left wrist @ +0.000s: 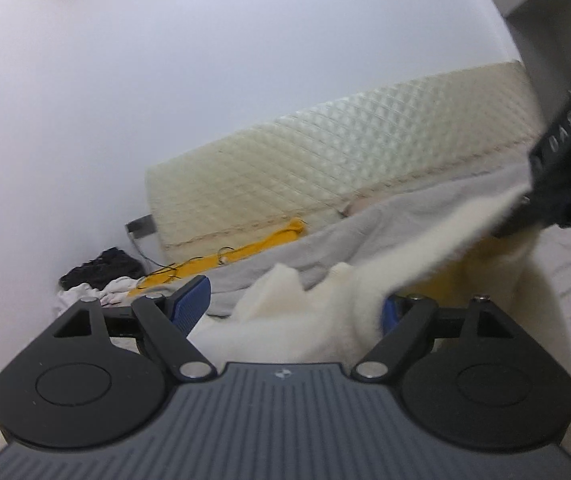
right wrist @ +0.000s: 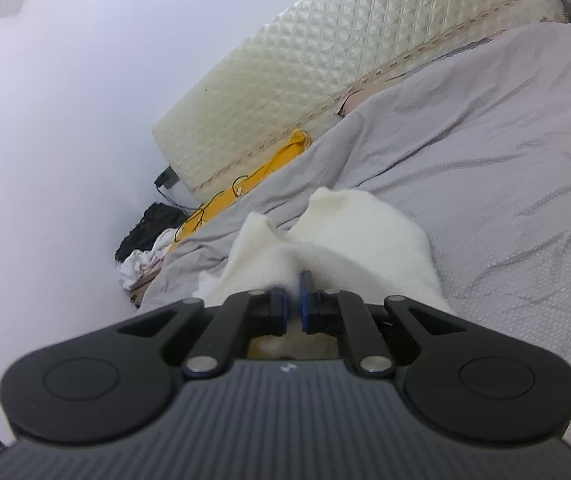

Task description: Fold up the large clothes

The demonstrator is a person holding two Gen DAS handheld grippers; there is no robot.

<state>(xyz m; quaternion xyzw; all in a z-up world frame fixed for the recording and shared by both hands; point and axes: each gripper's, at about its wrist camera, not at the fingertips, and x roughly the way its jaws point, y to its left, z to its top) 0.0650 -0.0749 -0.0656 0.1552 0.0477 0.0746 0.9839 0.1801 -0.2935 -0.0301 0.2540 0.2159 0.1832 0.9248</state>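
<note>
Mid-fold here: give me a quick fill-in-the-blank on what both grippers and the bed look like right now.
1. The right gripper is shut on the fluffy ____ garment.
2. The left gripper has its fingers standing ____, with the garment lying loose between them.
3. The bed is covered with a ____ sheet.
4. A quilted mattress leans against the ____ behind the bed.

Missing words: white; open; grey; wall
</note>
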